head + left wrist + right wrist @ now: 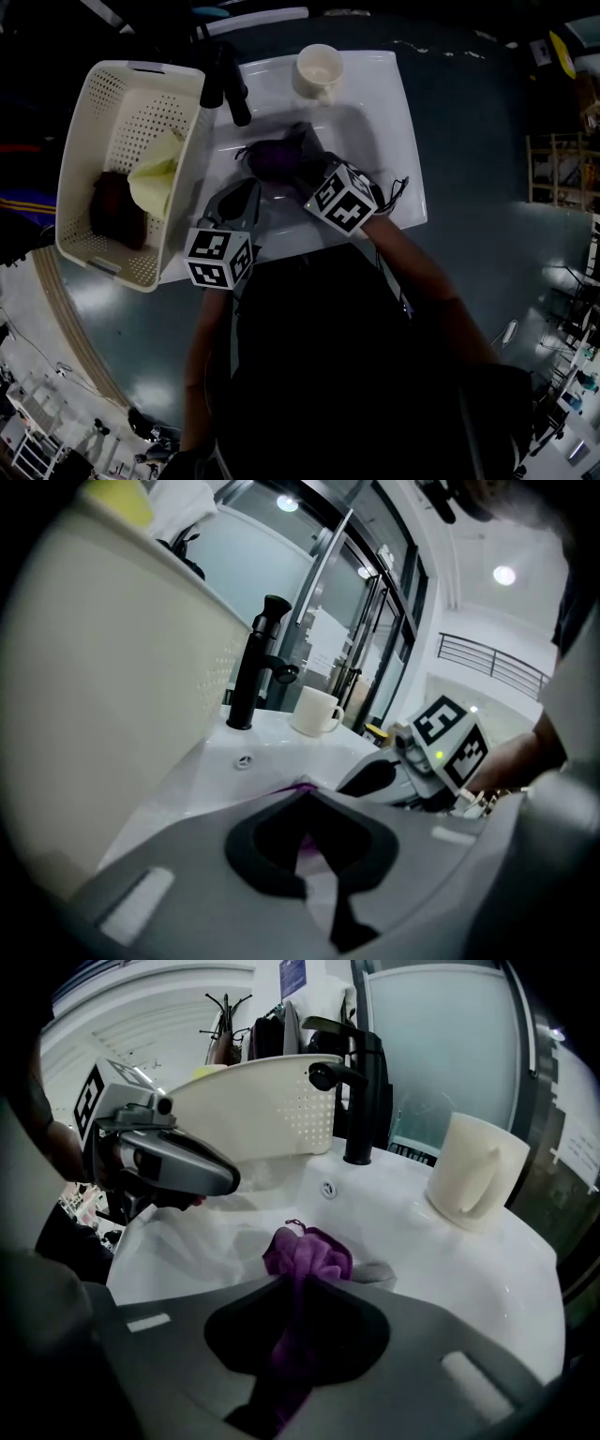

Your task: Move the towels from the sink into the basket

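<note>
Right gripper clenched on purple towel; bunch just ahead of its jaws, low in sink, likely gathered for lift; left gripper closed, empty, parked alongside; basket beyond left gripper.

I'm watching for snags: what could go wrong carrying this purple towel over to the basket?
1. The purple terry towel hangs bunched from the right gripper. A trailing fold might catch the black faucet or the white perforated plastic basket's rim.
2. The left gripper sits in the path to the basket, so the two could bump.
</note>
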### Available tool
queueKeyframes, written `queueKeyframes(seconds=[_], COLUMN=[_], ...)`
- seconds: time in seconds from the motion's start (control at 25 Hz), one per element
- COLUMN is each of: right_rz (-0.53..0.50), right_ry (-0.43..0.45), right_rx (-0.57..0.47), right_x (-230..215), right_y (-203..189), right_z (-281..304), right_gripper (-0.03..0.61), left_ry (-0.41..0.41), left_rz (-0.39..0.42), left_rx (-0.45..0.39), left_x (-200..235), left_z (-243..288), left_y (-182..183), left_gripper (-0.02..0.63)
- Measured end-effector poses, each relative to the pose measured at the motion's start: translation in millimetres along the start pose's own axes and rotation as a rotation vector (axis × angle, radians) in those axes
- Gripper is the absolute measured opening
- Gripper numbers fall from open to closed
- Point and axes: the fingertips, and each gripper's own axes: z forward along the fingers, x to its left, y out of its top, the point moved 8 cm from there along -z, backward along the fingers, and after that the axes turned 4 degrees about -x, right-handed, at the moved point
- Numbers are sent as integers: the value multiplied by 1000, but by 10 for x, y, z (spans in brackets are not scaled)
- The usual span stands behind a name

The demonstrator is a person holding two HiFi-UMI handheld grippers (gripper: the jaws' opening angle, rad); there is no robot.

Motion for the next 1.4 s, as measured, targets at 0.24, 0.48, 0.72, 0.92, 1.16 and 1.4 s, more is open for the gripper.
queueKeyframes(seconds=[0.24,0.48,0.72,0.92,1.16,1.4], right_rz=[-16,-32,-180,-203,-162,-117], right_ry=[24,41,87,147,165,94], right_rx=[-29,-69,-99,-43,-28,8], right_x=[99,148,242,306,282,69], right_y=[47,121,240,182,111,-4], right_z=[-117,-259,-319,-201,-152,-270], right_gripper=[44,44,45,55,160,160], left_ry=[-1,4,27,47,61,50], left_rz=[7,15,7,3,-4,-10], left_rx=[-14,-33,-54,-72,-82,-75], left_x=[-25,-69,-7,25,55,49], left_z=[-69,-158,-258,-325,-365,-327], left_y=[29,74,94,117,124,90], left_gripper=[5,5,5,5,5,5])
